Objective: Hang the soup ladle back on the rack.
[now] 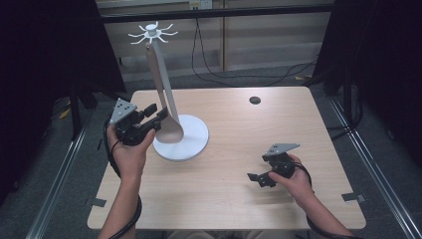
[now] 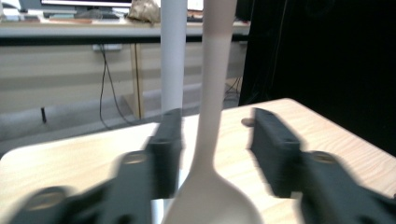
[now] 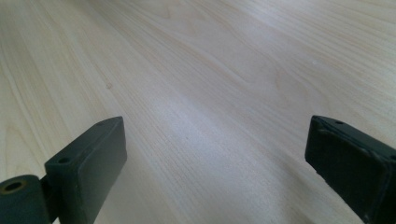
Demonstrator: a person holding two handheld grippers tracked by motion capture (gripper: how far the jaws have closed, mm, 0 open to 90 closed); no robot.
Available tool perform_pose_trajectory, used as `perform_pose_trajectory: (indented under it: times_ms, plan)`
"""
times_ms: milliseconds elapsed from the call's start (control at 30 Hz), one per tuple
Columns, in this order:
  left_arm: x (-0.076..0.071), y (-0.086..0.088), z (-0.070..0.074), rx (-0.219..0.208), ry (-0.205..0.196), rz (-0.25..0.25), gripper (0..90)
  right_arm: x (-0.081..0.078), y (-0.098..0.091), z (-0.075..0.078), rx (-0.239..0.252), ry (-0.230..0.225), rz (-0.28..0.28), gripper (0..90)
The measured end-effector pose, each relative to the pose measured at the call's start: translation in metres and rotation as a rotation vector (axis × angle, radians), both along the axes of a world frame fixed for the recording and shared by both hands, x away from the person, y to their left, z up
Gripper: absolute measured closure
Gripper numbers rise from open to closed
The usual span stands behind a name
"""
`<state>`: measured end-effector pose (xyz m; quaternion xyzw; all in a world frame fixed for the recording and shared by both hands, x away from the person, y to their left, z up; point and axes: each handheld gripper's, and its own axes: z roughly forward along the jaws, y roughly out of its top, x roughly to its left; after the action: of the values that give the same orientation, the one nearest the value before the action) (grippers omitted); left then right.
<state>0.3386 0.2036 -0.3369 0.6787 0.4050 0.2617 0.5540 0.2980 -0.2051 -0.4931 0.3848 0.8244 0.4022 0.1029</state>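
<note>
Two black jaws of the left hand-held gripper [image 2: 212,154] stand partly open on each side of the big spoon [image 1: 164,94], and they do not press it. The spoon hangs from the white stand [image 1: 181,144] left of the middle, its bowl low by the round base. Back the gripper away slowly so the spoon does not swing, while the right hand-held gripper [image 1: 258,178] waits wide open and empty over the bench [image 1: 239,139].

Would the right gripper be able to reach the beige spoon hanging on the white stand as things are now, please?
Probably yes. The right gripper is open over bare wooden table, with nothing between it and the beige spoon. The left gripper already straddles the spoon's handle, crowding that side.
</note>
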Motion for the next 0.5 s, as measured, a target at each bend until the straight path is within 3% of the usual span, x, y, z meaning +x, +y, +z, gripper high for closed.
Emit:
perform_pose_trajectory:
  times_ms: [67,100,133,167,200,500]
  plan:
    - [-0.001,0.001,-0.002,0.002,0.011,-0.008,44.2,0.0,0.0,0.0,0.0,0.0,0.0,5.1]
    - [-0.001,0.001,-0.005,0.011,0.017,-0.007,34.9,0.0,0.0,0.0,-0.001,0.001,-0.002,5.0]
    - [-0.002,0.001,-0.007,0.016,0.023,-0.004,34.9,0.0,0.0,0.0,-0.001,0.001,-0.002,5.0]
    - [-0.004,0.002,-0.012,0.033,0.039,0.005,25.6,0.0,0.0,0.0,0.001,0.001,-0.002,5.0]
    - [-0.004,0.002,-0.012,0.033,0.039,0.005,23.0,0.0,0.0,0.0,0.001,0.001,-0.002,5.0]
    - [-0.008,0.004,-0.035,0.065,0.08,0.002,14.0,0.0,0.0,0.002,-0.004,-0.006,-0.004,5.0]
